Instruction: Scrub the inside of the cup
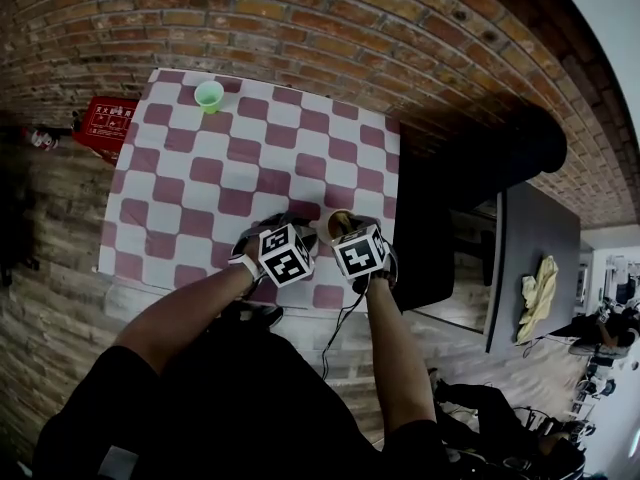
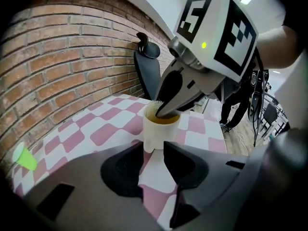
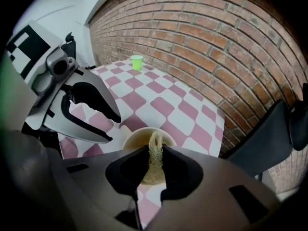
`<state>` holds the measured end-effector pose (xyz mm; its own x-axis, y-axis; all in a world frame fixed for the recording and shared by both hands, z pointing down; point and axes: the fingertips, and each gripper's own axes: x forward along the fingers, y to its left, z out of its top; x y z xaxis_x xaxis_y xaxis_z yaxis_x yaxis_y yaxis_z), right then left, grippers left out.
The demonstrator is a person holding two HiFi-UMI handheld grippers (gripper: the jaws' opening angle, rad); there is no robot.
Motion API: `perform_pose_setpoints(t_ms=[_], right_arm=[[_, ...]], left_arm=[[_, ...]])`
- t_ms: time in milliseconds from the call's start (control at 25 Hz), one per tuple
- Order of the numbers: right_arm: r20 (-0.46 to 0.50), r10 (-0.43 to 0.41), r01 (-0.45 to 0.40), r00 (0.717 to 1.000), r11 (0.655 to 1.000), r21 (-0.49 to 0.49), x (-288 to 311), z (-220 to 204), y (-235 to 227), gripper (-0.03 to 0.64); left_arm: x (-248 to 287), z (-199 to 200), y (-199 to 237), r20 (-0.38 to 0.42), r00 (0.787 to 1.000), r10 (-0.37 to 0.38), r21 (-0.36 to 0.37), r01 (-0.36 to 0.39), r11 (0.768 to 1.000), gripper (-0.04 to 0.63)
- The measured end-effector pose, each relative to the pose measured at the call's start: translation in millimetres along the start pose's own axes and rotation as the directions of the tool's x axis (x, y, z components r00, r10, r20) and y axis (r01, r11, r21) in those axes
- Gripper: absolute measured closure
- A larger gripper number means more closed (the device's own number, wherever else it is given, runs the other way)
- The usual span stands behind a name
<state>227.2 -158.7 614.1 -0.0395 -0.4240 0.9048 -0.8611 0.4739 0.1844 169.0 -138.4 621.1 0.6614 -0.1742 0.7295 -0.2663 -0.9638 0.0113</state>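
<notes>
A white cup (image 2: 160, 130) with a tan inside stands near the front edge of the pink-and-white checkered table (image 1: 200, 183). My right gripper (image 3: 155, 150) is shut on a yellowish sponge (image 3: 154, 163) and holds it down inside the cup (image 3: 140, 137). Seen in the left gripper view, the right gripper (image 2: 166, 110) dips into the cup's mouth from above. My left gripper (image 2: 153, 148) has its jaws drawn close on the cup's near lower side. In the head view, both grippers, left (image 1: 298, 232) and right (image 1: 345, 228), meet at the cup (image 1: 333, 218).
A small green cup (image 1: 209, 95) stands at the table's far left corner. A brick wall runs behind the table. A black chair (image 2: 147, 66) and a dark desk (image 1: 540, 238) stand to the right. A red box (image 1: 105, 123) sits left of the table.
</notes>
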Motion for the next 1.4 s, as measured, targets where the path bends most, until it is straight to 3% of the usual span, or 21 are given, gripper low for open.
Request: perform_pose_setpoints(t_ms=[200,400,560,760,920,1040,1200,1400], right_arm=[[-0.041,0.007,-0.008,0.999,1.0,-0.028,10.4,-6.9,2.9,0.54],[0.036,-0.037,0.037,0.999,0.999,0.002,-18.7,5.8,-6.8,0.54],[0.127,-0.077,0.066,0.989,0.994,0.088,-62.5,12.2,-21.6,0.54],[0.22,-0.202,0.156,0.954,0.966,0.208,-119.7,19.0,-51.5,0.54],[0.254,-0.128,0.077,0.959,0.977,0.201,-120.3,31.1,-32.9,0.54],[0.199,-0.039,-0.004,0.979,0.977,0.212,-87.9,26.9,-11.3,0.54],[0.053,-0.003,-0.009,0.999,0.974,0.225,-38.3,8.8,-2.4,0.54],[-0.139,0.048,-0.025,0.989,0.987,0.159,0.0,-9.2,-1.9,0.54]], left_arm=[[1.1,5.7,-2.7,0.007,1.0,-0.002,0.011,0.002,1.0,0.456],[1.0,9.5,-1.6,0.009,1.0,-0.003,0.017,0.003,1.0,0.456],[3.4,9.3,1.1,0.006,1.0,-0.003,0.013,0.003,1.0,0.456],[5.0,7.6,2.5,0.007,1.0,-0.001,0.008,0.001,1.0,0.456],[6.9,7.9,-0.8,0.009,1.0,-0.008,0.004,0.008,1.0,0.456],[7.7,9.5,-1.4,0.009,1.0,-0.008,0.008,0.008,1.0,0.456],[5.6,9.7,-3.0,0.011,1.0,-0.008,0.008,0.008,1.0,0.456],[3.2,10.1,-4.3,0.017,1.0,-0.021,-0.023,0.022,1.0,0.456]])
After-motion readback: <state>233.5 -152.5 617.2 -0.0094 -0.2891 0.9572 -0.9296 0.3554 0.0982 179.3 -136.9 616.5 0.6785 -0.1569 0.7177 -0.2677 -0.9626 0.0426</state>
